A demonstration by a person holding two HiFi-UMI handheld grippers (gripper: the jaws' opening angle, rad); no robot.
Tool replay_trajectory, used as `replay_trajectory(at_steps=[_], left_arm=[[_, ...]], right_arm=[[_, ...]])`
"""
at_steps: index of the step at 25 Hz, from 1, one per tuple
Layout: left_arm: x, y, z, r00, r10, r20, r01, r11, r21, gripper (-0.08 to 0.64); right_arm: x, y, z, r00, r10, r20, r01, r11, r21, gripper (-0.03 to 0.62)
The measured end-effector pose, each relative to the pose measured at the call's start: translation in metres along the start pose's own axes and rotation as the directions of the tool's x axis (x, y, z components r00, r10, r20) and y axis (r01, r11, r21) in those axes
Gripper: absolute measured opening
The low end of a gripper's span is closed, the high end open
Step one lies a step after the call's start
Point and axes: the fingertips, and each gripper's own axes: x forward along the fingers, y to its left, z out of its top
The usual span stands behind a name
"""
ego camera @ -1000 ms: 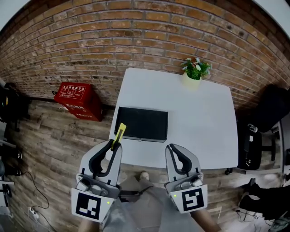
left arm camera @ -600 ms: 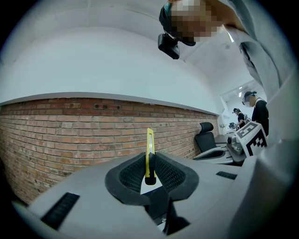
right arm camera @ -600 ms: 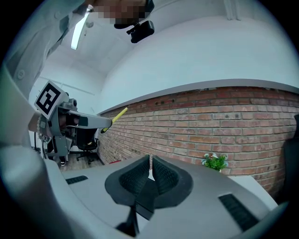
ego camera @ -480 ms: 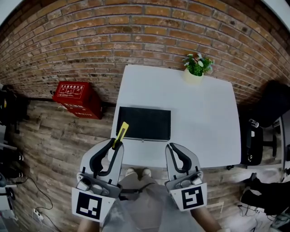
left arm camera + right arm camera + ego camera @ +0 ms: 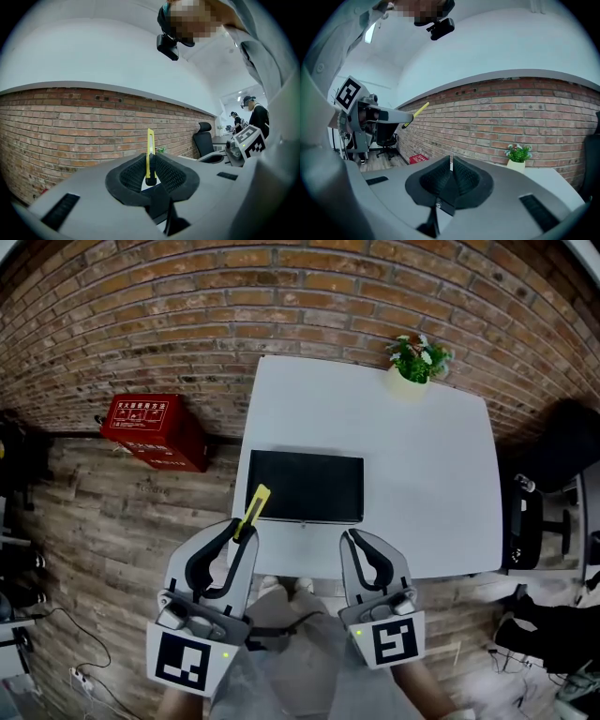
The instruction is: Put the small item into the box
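The left gripper (image 5: 241, 532) clamps a yellow utility knife (image 5: 254, 508) before the black box (image 5: 306, 486) on the white table (image 5: 422, 474); the right gripper (image 5: 351, 542) is closed, empty; the carry seems in hand; next likely comes reaching over the box, then letting go.

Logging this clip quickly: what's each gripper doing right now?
Left gripper: shut on the yellow cutter.
Right gripper: shut, nothing between its jaws.
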Motion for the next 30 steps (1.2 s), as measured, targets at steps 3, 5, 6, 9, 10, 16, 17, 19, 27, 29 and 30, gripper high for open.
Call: replay_trajectory(at_steps=[3,5,6,9,10,16,17,19,27,29,30], left_arm=[[0.002,0.007,-0.007,1.0,-0.004,-0.005,0.004,1.0,-0.008,0.074],[0.002,0.011,-0.011,1.0,-0.008,-0.016,0.007,1.0,-0.012,0.074],[0.002,0.014,-0.013,1.0,-0.01,-0.021,0.01,1.0,-0.012,0.074],[0.005,0.022,-0.019,0.999,-0.02,-0.038,0.02,1.0,-0.013,0.074],[0.006,0.024,-0.021,0.999,-0.024,-0.042,0.023,1.0,-0.014,0.074],[0.008,0.032,-0.041,0.996,-0.046,-0.07,0.043,0.999,-0.031,0.074],[0.008,0.033,-0.043,0.996,-0.05,-0.075,0.048,0.998,-0.033,0.074],[0.008,0.036,-0.047,0.995,-0.059,-0.083,0.056,0.998,-0.038,0.074],[0.011,0.051,-0.063,0.992,-0.064,-0.105,0.059,0.997,-0.051,0.074],[0.011,0.054,-0.066,0.991,-0.064,-0.113,0.058,0.997,-0.051,0.074],[0.01,0.056,-0.068,0.991,-0.064,-0.117,0.059,0.997,-0.049,0.074]], right_arm=[[0.008,0.007,-0.01,1.0,0.012,-0.008,-0.012,1.0,0.016,0.051],[0.013,0.012,-0.016,1.0,0.018,-0.014,-0.017,1.0,0.021,0.051],[0.016,0.014,-0.02,1.0,0.018,-0.018,-0.018,1.0,0.021,0.051],[0.027,0.021,-0.033,0.999,0.027,-0.033,-0.027,1.0,0.015,0.051],[0.031,0.024,-0.038,0.999,0.034,-0.036,-0.034,0.999,0.01,0.051],[0.046,0.038,-0.071,0.996,0.032,-0.077,-0.031,0.999,0.011,0.051],[0.047,0.04,-0.076,0.996,0.026,-0.085,-0.026,1.0,0.011,0.052],[0.051,0.043,-0.086,0.993,0.026,-0.113,-0.026,1.0,0.003,0.052],[0.068,0.042,-0.133,0.976,-0.026,-0.214,0.028,1.0,0.007,0.058],[0.07,0.039,-0.148,0.967,-0.042,-0.252,0.051,0.998,0.028,0.075],[0.07,0.038,-0.155,0.962,-0.045,-0.271,0.057,0.998,0.037,0.089]])
